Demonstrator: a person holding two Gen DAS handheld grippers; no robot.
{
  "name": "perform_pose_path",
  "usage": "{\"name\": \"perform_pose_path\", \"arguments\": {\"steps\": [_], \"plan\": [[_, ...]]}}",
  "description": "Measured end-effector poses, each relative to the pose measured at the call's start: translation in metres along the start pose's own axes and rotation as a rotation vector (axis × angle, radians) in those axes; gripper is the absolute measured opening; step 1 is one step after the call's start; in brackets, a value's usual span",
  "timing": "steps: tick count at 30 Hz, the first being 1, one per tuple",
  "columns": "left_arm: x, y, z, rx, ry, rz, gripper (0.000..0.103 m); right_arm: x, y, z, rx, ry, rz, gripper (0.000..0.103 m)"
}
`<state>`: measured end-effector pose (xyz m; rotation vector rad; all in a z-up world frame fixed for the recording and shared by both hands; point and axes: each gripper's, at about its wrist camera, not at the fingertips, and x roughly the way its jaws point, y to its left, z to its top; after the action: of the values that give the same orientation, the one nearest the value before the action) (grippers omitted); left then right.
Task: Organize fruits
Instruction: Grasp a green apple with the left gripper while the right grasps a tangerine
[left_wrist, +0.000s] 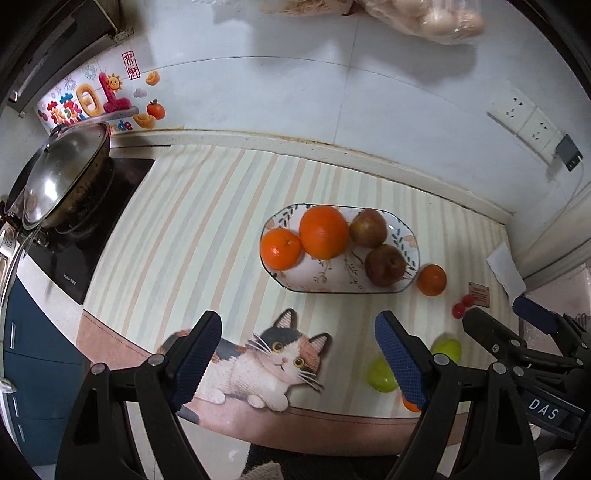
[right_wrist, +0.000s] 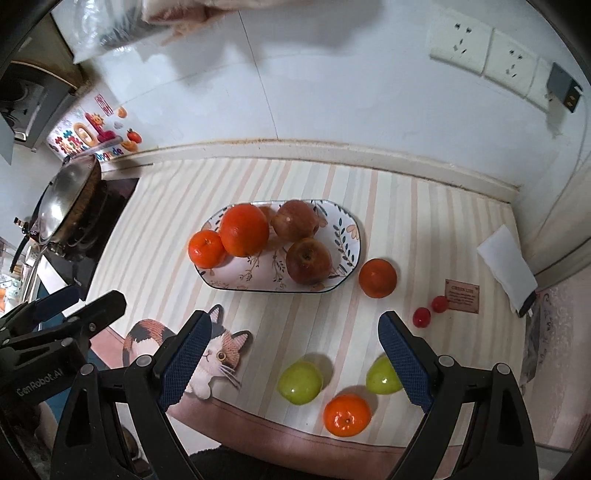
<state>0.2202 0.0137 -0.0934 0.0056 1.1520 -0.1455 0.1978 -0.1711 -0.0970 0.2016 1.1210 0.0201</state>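
Bare mat (right_wrist: 295, 325) lies between plate (right_wrist: 354, 236) and 2 green fruits (right_wrist: 300, 382).

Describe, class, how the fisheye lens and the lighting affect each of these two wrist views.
Left wrist view: the counter's back edge bows into a curve, black vignette fills the corners, and the pot lid carries glare. Right wrist view: the same bowing, soft shadows beside the green fruits, a bright highlight on the near orange, and the bag at top is blurred.

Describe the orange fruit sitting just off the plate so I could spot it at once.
Find the oval flowered plate on the striped mat. Just past its right end sits a small orange on the mat itself. Unlike the plate's oranges it lies off the plate, and unlike the front-edge orange no green fruit flanks it.
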Motion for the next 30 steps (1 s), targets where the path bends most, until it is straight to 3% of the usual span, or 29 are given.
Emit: {"name": "perform_pose_path", "arguments": {"steps": [5, 9, 16, 19, 25, 26, 28, 30], "plan": [[0.0, -0.007, -0.01, -0.004, 0.024, -0.027, 0.085, -0.01, -0.005, -0.008, 0.028, -0.007, 0.021, 0.094], [0.018, -0.021, -0.023, 0.024, 0.082, -0.029, 0.085, 0.006, -0.026, -0.022, 0.071, 0.069, 0.046, 0.094], [0.095, -0.068, -0.048, 0.135, 0.271, -0.048, 0.085, 0.054, -0.084, -0.072, 0.216, 0.22, 0.044, 0.093], [0.133, -0.089, -0.055, 0.172, 0.356, -0.069, 0.085, 0.072, -0.11, -0.093, 0.316, 0.259, 0.073, 0.082], [0.19, -0.128, -0.068, 0.268, 0.49, -0.112, 0.085, 0.102, -0.141, -0.126, 0.444, 0.32, 0.106, 0.08], [0.195, -0.132, -0.069, 0.28, 0.503, -0.118, 0.084, 0.105, -0.143, -0.129, 0.458, 0.327, 0.115, 0.08], [0.206, -0.14, -0.075, 0.297, 0.528, -0.129, 0.059, 0.11, -0.147, -0.135, 0.484, 0.339, 0.121, 0.08], [0.207, -0.141, -0.079, 0.281, 0.527, -0.139, 0.055, 0.114, -0.148, -0.137, 0.497, 0.355, 0.129, 0.08]]}}
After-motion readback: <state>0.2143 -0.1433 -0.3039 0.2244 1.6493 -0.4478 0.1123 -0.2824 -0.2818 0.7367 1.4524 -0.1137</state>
